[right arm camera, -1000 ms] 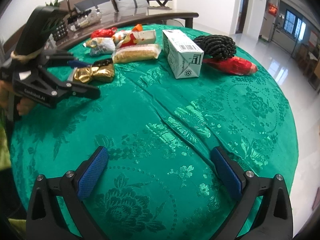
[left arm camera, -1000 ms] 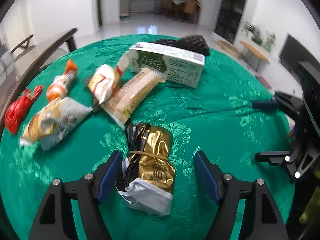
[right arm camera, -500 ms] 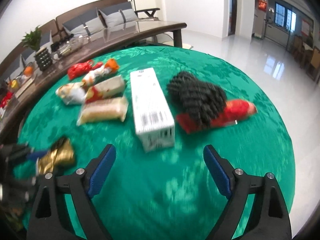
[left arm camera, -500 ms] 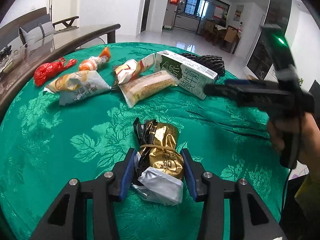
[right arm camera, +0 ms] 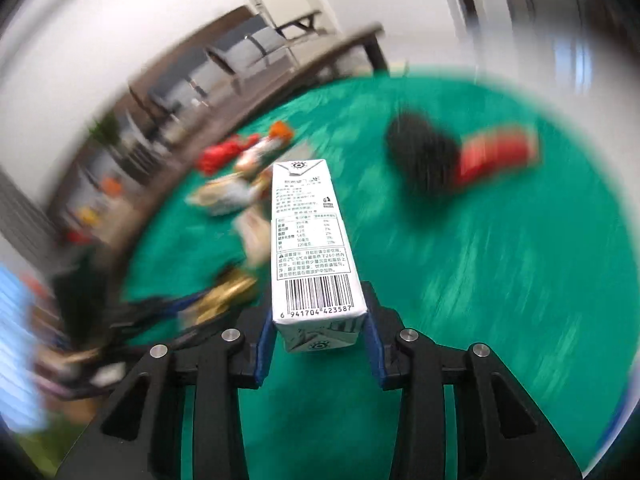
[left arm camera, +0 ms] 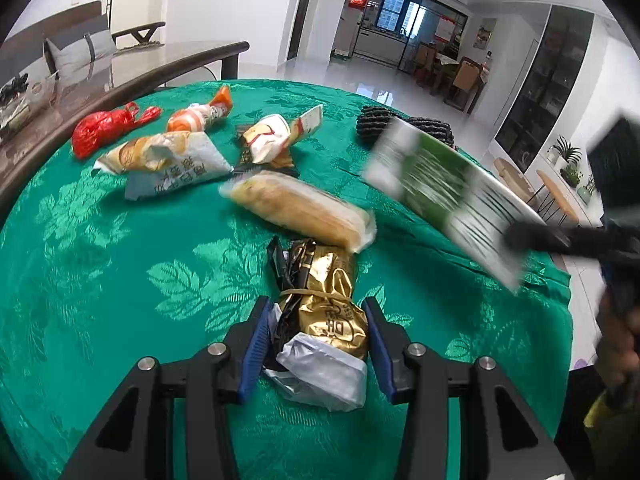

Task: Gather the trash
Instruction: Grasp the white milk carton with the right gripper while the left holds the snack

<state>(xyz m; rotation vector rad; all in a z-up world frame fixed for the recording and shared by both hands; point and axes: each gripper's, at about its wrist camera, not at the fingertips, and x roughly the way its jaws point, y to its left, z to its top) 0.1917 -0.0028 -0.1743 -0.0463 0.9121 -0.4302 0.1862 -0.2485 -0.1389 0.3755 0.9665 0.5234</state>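
As we look along the left gripper [left arm camera: 316,344], its blue pads sit narrowed against both sides of a gold wrapper [left arm camera: 324,312] tied with a rubber band, a crumpled white end nearest us, and we have it pinched where it lies on the green tabletop [left arm camera: 100,248]. Just beyond it rests a clear-wrapped bread roll [left arm camera: 300,208], and farther back lie a white and yellow bag [left arm camera: 168,160], a white wrapper [left arm camera: 272,140], an orange-tipped wrapper [left arm camera: 200,114] and a red wrapper [left arm camera: 108,128]. To the right, a blurred green and white carton [left arm camera: 444,196] hangs tilted above the cloth, in front of a black textured object [left arm camera: 408,128], with our right hand [left arm camera: 620,340] at the edge.

Where the right wrist view takes over, the right gripper [right arm camera: 318,344] is closing, and the carton [right arm camera: 312,240] already stands between its pads, gripped at its near end, barcode side up, pointing away from us. Everything behind is smeared: a black shape [right arm camera: 420,156] touching a red packet [right arm camera: 496,152], and the pile of wrappers to the left.
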